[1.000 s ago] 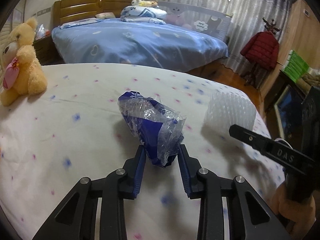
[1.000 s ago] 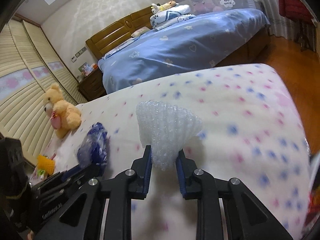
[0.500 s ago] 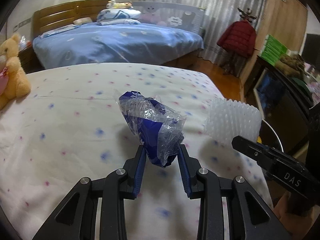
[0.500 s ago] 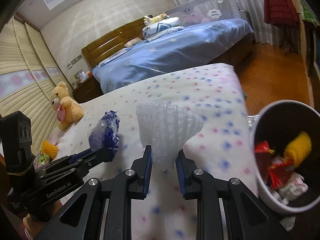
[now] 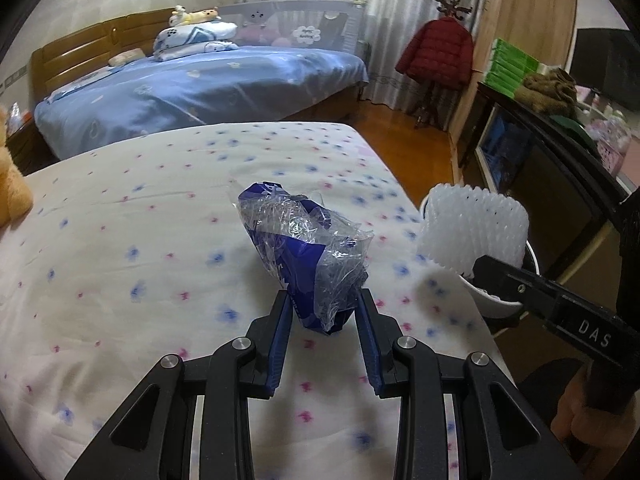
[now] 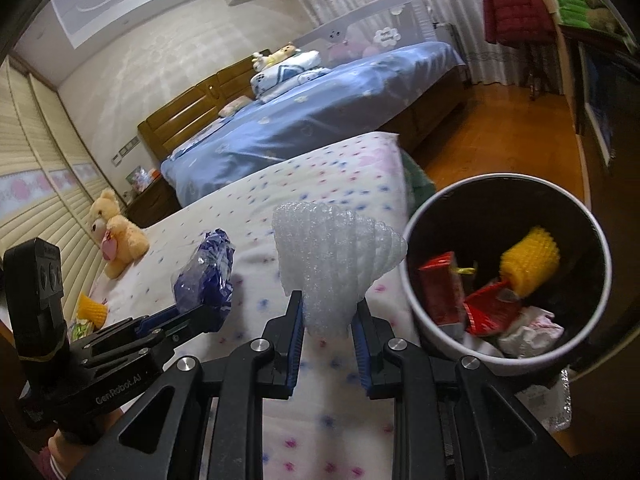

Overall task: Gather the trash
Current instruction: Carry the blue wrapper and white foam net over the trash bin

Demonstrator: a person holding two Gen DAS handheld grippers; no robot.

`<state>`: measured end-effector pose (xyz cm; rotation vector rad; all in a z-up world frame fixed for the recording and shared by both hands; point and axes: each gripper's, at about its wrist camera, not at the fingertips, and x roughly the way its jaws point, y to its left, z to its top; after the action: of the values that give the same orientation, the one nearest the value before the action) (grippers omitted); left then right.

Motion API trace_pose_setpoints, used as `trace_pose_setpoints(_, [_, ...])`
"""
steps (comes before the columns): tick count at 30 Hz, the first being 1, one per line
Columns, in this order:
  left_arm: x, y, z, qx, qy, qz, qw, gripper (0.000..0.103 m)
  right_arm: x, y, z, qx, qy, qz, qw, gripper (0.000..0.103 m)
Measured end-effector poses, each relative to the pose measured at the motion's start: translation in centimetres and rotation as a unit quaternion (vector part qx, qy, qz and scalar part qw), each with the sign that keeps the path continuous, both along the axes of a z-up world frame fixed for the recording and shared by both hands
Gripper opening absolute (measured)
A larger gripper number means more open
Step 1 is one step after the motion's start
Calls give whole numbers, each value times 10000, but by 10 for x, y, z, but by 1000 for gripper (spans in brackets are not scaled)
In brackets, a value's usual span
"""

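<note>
My left gripper [image 5: 323,312] is shut on a crumpled blue and clear plastic wrapper [image 5: 304,252], held above the dotted white bedspread [image 5: 140,248]. My right gripper [image 6: 327,316] is shut on a white foam net sleeve [image 6: 332,256], held just left of a round white trash bin [image 6: 420,320]. The bin holds red wrappers [image 6: 444,288], a yellow foam net [image 6: 528,256] and white paper. In the left wrist view the foam sleeve [image 5: 472,232] sits in front of the bin rim [image 5: 496,304]. The wrapper also shows in the right wrist view [image 6: 208,276].
A teddy bear [image 6: 116,236] sits at the bed's far left, with a yellow foam net [image 6: 90,310] near it. A blue bed [image 5: 192,92] lies beyond. A red coat [image 5: 436,56] hangs on a stand, and a dark cabinet [image 5: 552,168] stands at the right.
Both grippers have swung right toward the bed's edge, still holding their trash. The trash bin has come fully into the right wrist view and the foam sleeve is now beside it.
</note>
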<state>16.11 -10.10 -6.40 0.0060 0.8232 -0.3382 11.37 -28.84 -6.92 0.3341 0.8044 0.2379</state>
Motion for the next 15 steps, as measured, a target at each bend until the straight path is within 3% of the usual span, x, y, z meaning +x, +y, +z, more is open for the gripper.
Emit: trace_pose_setpoints(15, [-2, -41, 2, 107, -75, -409, 9991, 31, -14, -31, 4, -53, -36, -336, 9994, 23])
